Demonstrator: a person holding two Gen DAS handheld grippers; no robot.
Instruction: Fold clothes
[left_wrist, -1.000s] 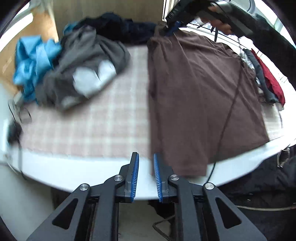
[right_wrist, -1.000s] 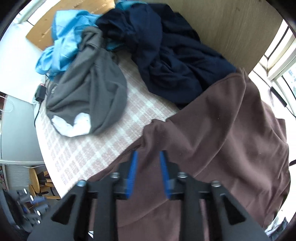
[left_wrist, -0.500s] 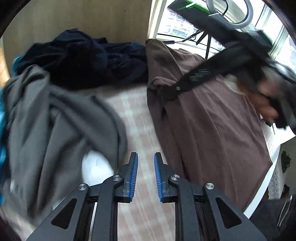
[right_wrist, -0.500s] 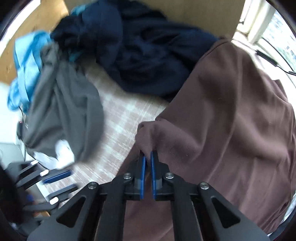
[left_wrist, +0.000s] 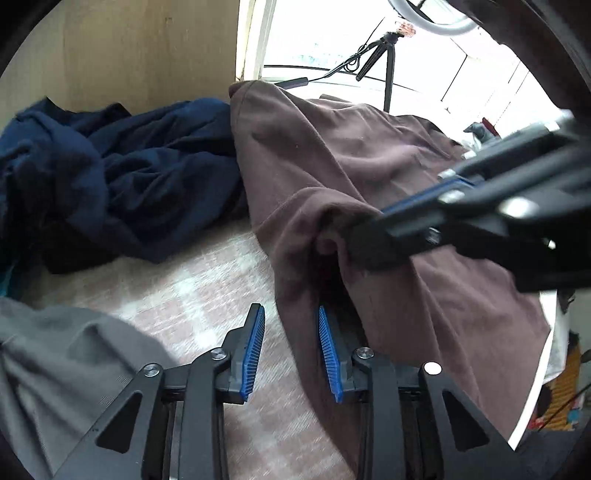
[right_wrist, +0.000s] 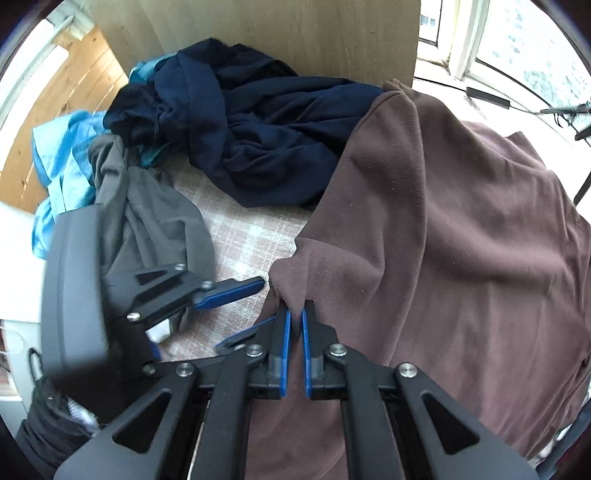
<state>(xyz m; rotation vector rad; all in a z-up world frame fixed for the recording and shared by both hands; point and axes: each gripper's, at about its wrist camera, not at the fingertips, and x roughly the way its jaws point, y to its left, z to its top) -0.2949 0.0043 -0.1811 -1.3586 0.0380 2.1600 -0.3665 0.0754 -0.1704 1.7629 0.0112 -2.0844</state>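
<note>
- grey garment (right_wrist: 155, 218) and blue one (right_wrist: 59, 162) bunched far left, parked out of the way on the checked cloth (right_wrist: 236, 236)
- left gripper (left_wrist: 290, 325) jaws just widened, part open, nothing pinched; brown edge sits between them, likely next grab
- navy heap (right_wrist: 266, 140) at back, waiting
- right gripper (right_wrist: 295, 317) clamped on brown shirt (right_wrist: 443, 221) edge fold, lifting it to fold over

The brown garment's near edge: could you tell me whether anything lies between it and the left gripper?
Nothing visible does. The left gripper has just been opening, and the edge of the brown garment already runs between its blue pads, untouched. The right gripper is pinching a fold just beyond, clear of that gap.
</note>
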